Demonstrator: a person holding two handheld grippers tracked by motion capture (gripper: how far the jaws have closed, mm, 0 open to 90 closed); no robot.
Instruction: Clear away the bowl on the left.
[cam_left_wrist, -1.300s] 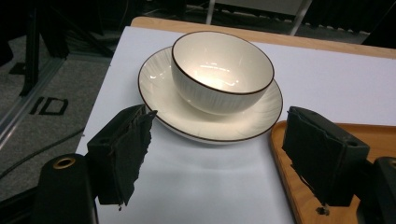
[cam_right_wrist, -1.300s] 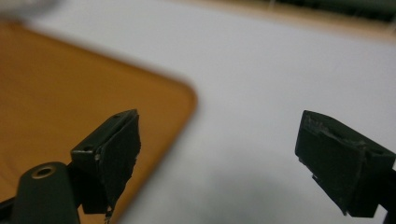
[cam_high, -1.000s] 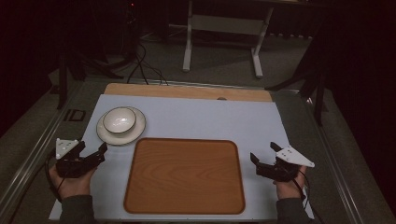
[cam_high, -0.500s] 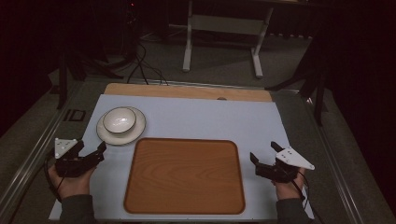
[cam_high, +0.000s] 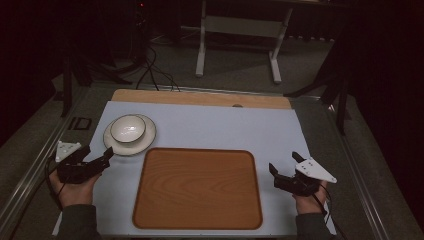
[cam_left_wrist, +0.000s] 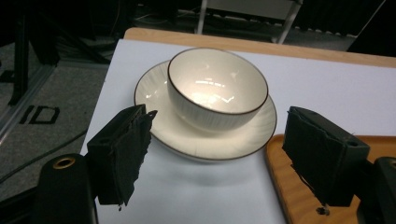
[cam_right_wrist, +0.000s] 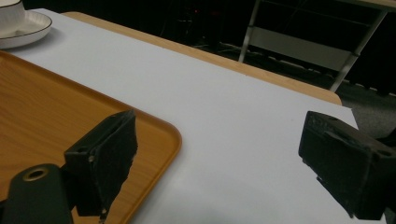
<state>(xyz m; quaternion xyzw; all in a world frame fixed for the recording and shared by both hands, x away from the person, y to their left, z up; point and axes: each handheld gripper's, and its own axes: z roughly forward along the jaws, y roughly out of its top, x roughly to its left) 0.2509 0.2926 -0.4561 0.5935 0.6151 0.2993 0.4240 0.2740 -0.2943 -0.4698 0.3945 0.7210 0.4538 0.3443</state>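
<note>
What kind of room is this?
Probably a test lab or workshop, not a kitchen: a work table with a pale mat, loose cables on the floor, and dark stand legs around it.

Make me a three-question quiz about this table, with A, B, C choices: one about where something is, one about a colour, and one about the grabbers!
1. Where does the bowl sit?
A. on the plate
B. on the tray
C. on the floor

2. What colour is the tray?
A. blue
B. brown wood
C. green

3. How do the left gripper jaws stand?
A. shut on the bowl
B. shut on nothing
C. open

Answers:
1. A, the bowl stands in the plate's middle, beside the tray.
2. B, the high view shows wood grain.
3. C, the left gripper view shows a wide gap between the jaws, nothing held.
</note>
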